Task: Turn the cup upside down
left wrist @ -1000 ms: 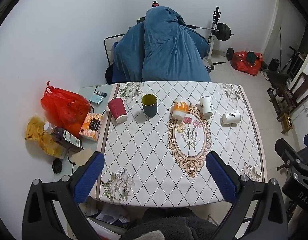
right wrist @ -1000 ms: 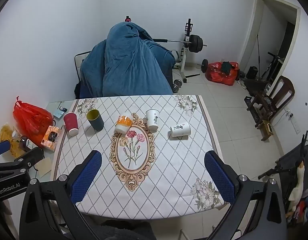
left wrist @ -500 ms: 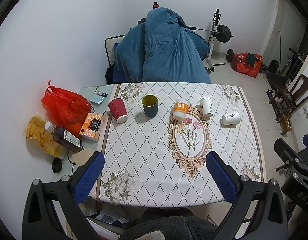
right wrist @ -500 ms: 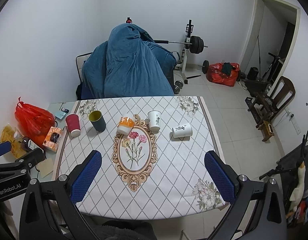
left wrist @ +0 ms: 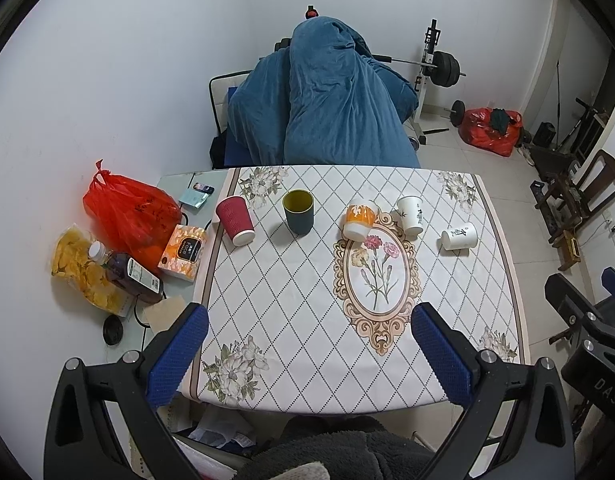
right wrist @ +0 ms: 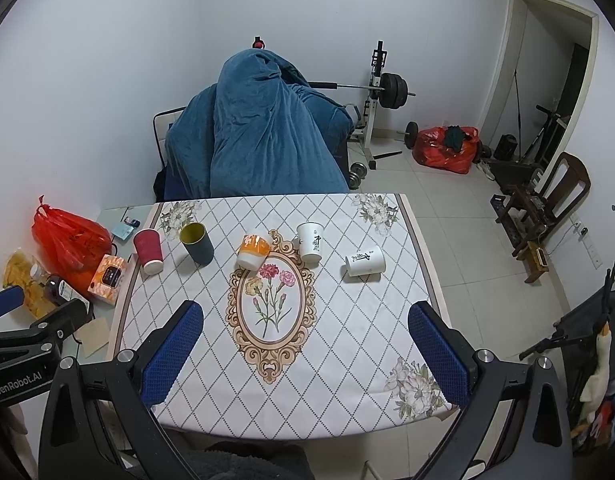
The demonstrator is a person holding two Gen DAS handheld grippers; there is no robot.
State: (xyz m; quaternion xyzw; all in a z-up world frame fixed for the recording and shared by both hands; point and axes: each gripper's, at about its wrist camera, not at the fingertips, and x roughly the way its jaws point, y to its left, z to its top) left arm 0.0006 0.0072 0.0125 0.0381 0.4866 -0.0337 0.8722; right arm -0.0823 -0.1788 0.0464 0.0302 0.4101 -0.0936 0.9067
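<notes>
I hold both tools high above the near edge of the counter (left wrist: 459,364), and neither carries anything: the left tool (left wrist: 307,354) stands wide apart, and so does the right tool (right wrist: 305,354). Five cups sit in a loose row across the far half of the cloth. The red cup (left wrist: 235,220) at the left end and the orange cup (left wrist: 359,222) already look rim-down and a little tilted, though at this distance I am not sure of that. The white cup (left wrist: 411,214) next to the orange one also seems to rest on its rim. The lying cup (right wrist: 365,261) at the right is on its side, its long axis running roughly across the counter, open end toward the left.

The one I judge to be in hand is the dark cup (left wrist: 298,212), between the red and orange cups and apart from both. It stands upright, long axis vertical, its yellow-lined mouth facing up. To do this well I would bring the left tool down level, fingers (left wrist: 179,356) straddling the wall around mid-height, not the rim, so the cup does not pivot out during the turn. Then I would lift clear of the cloth before rolling my wrist a half turn, and set the rim down flat, keeping wide of the red cup
</notes>
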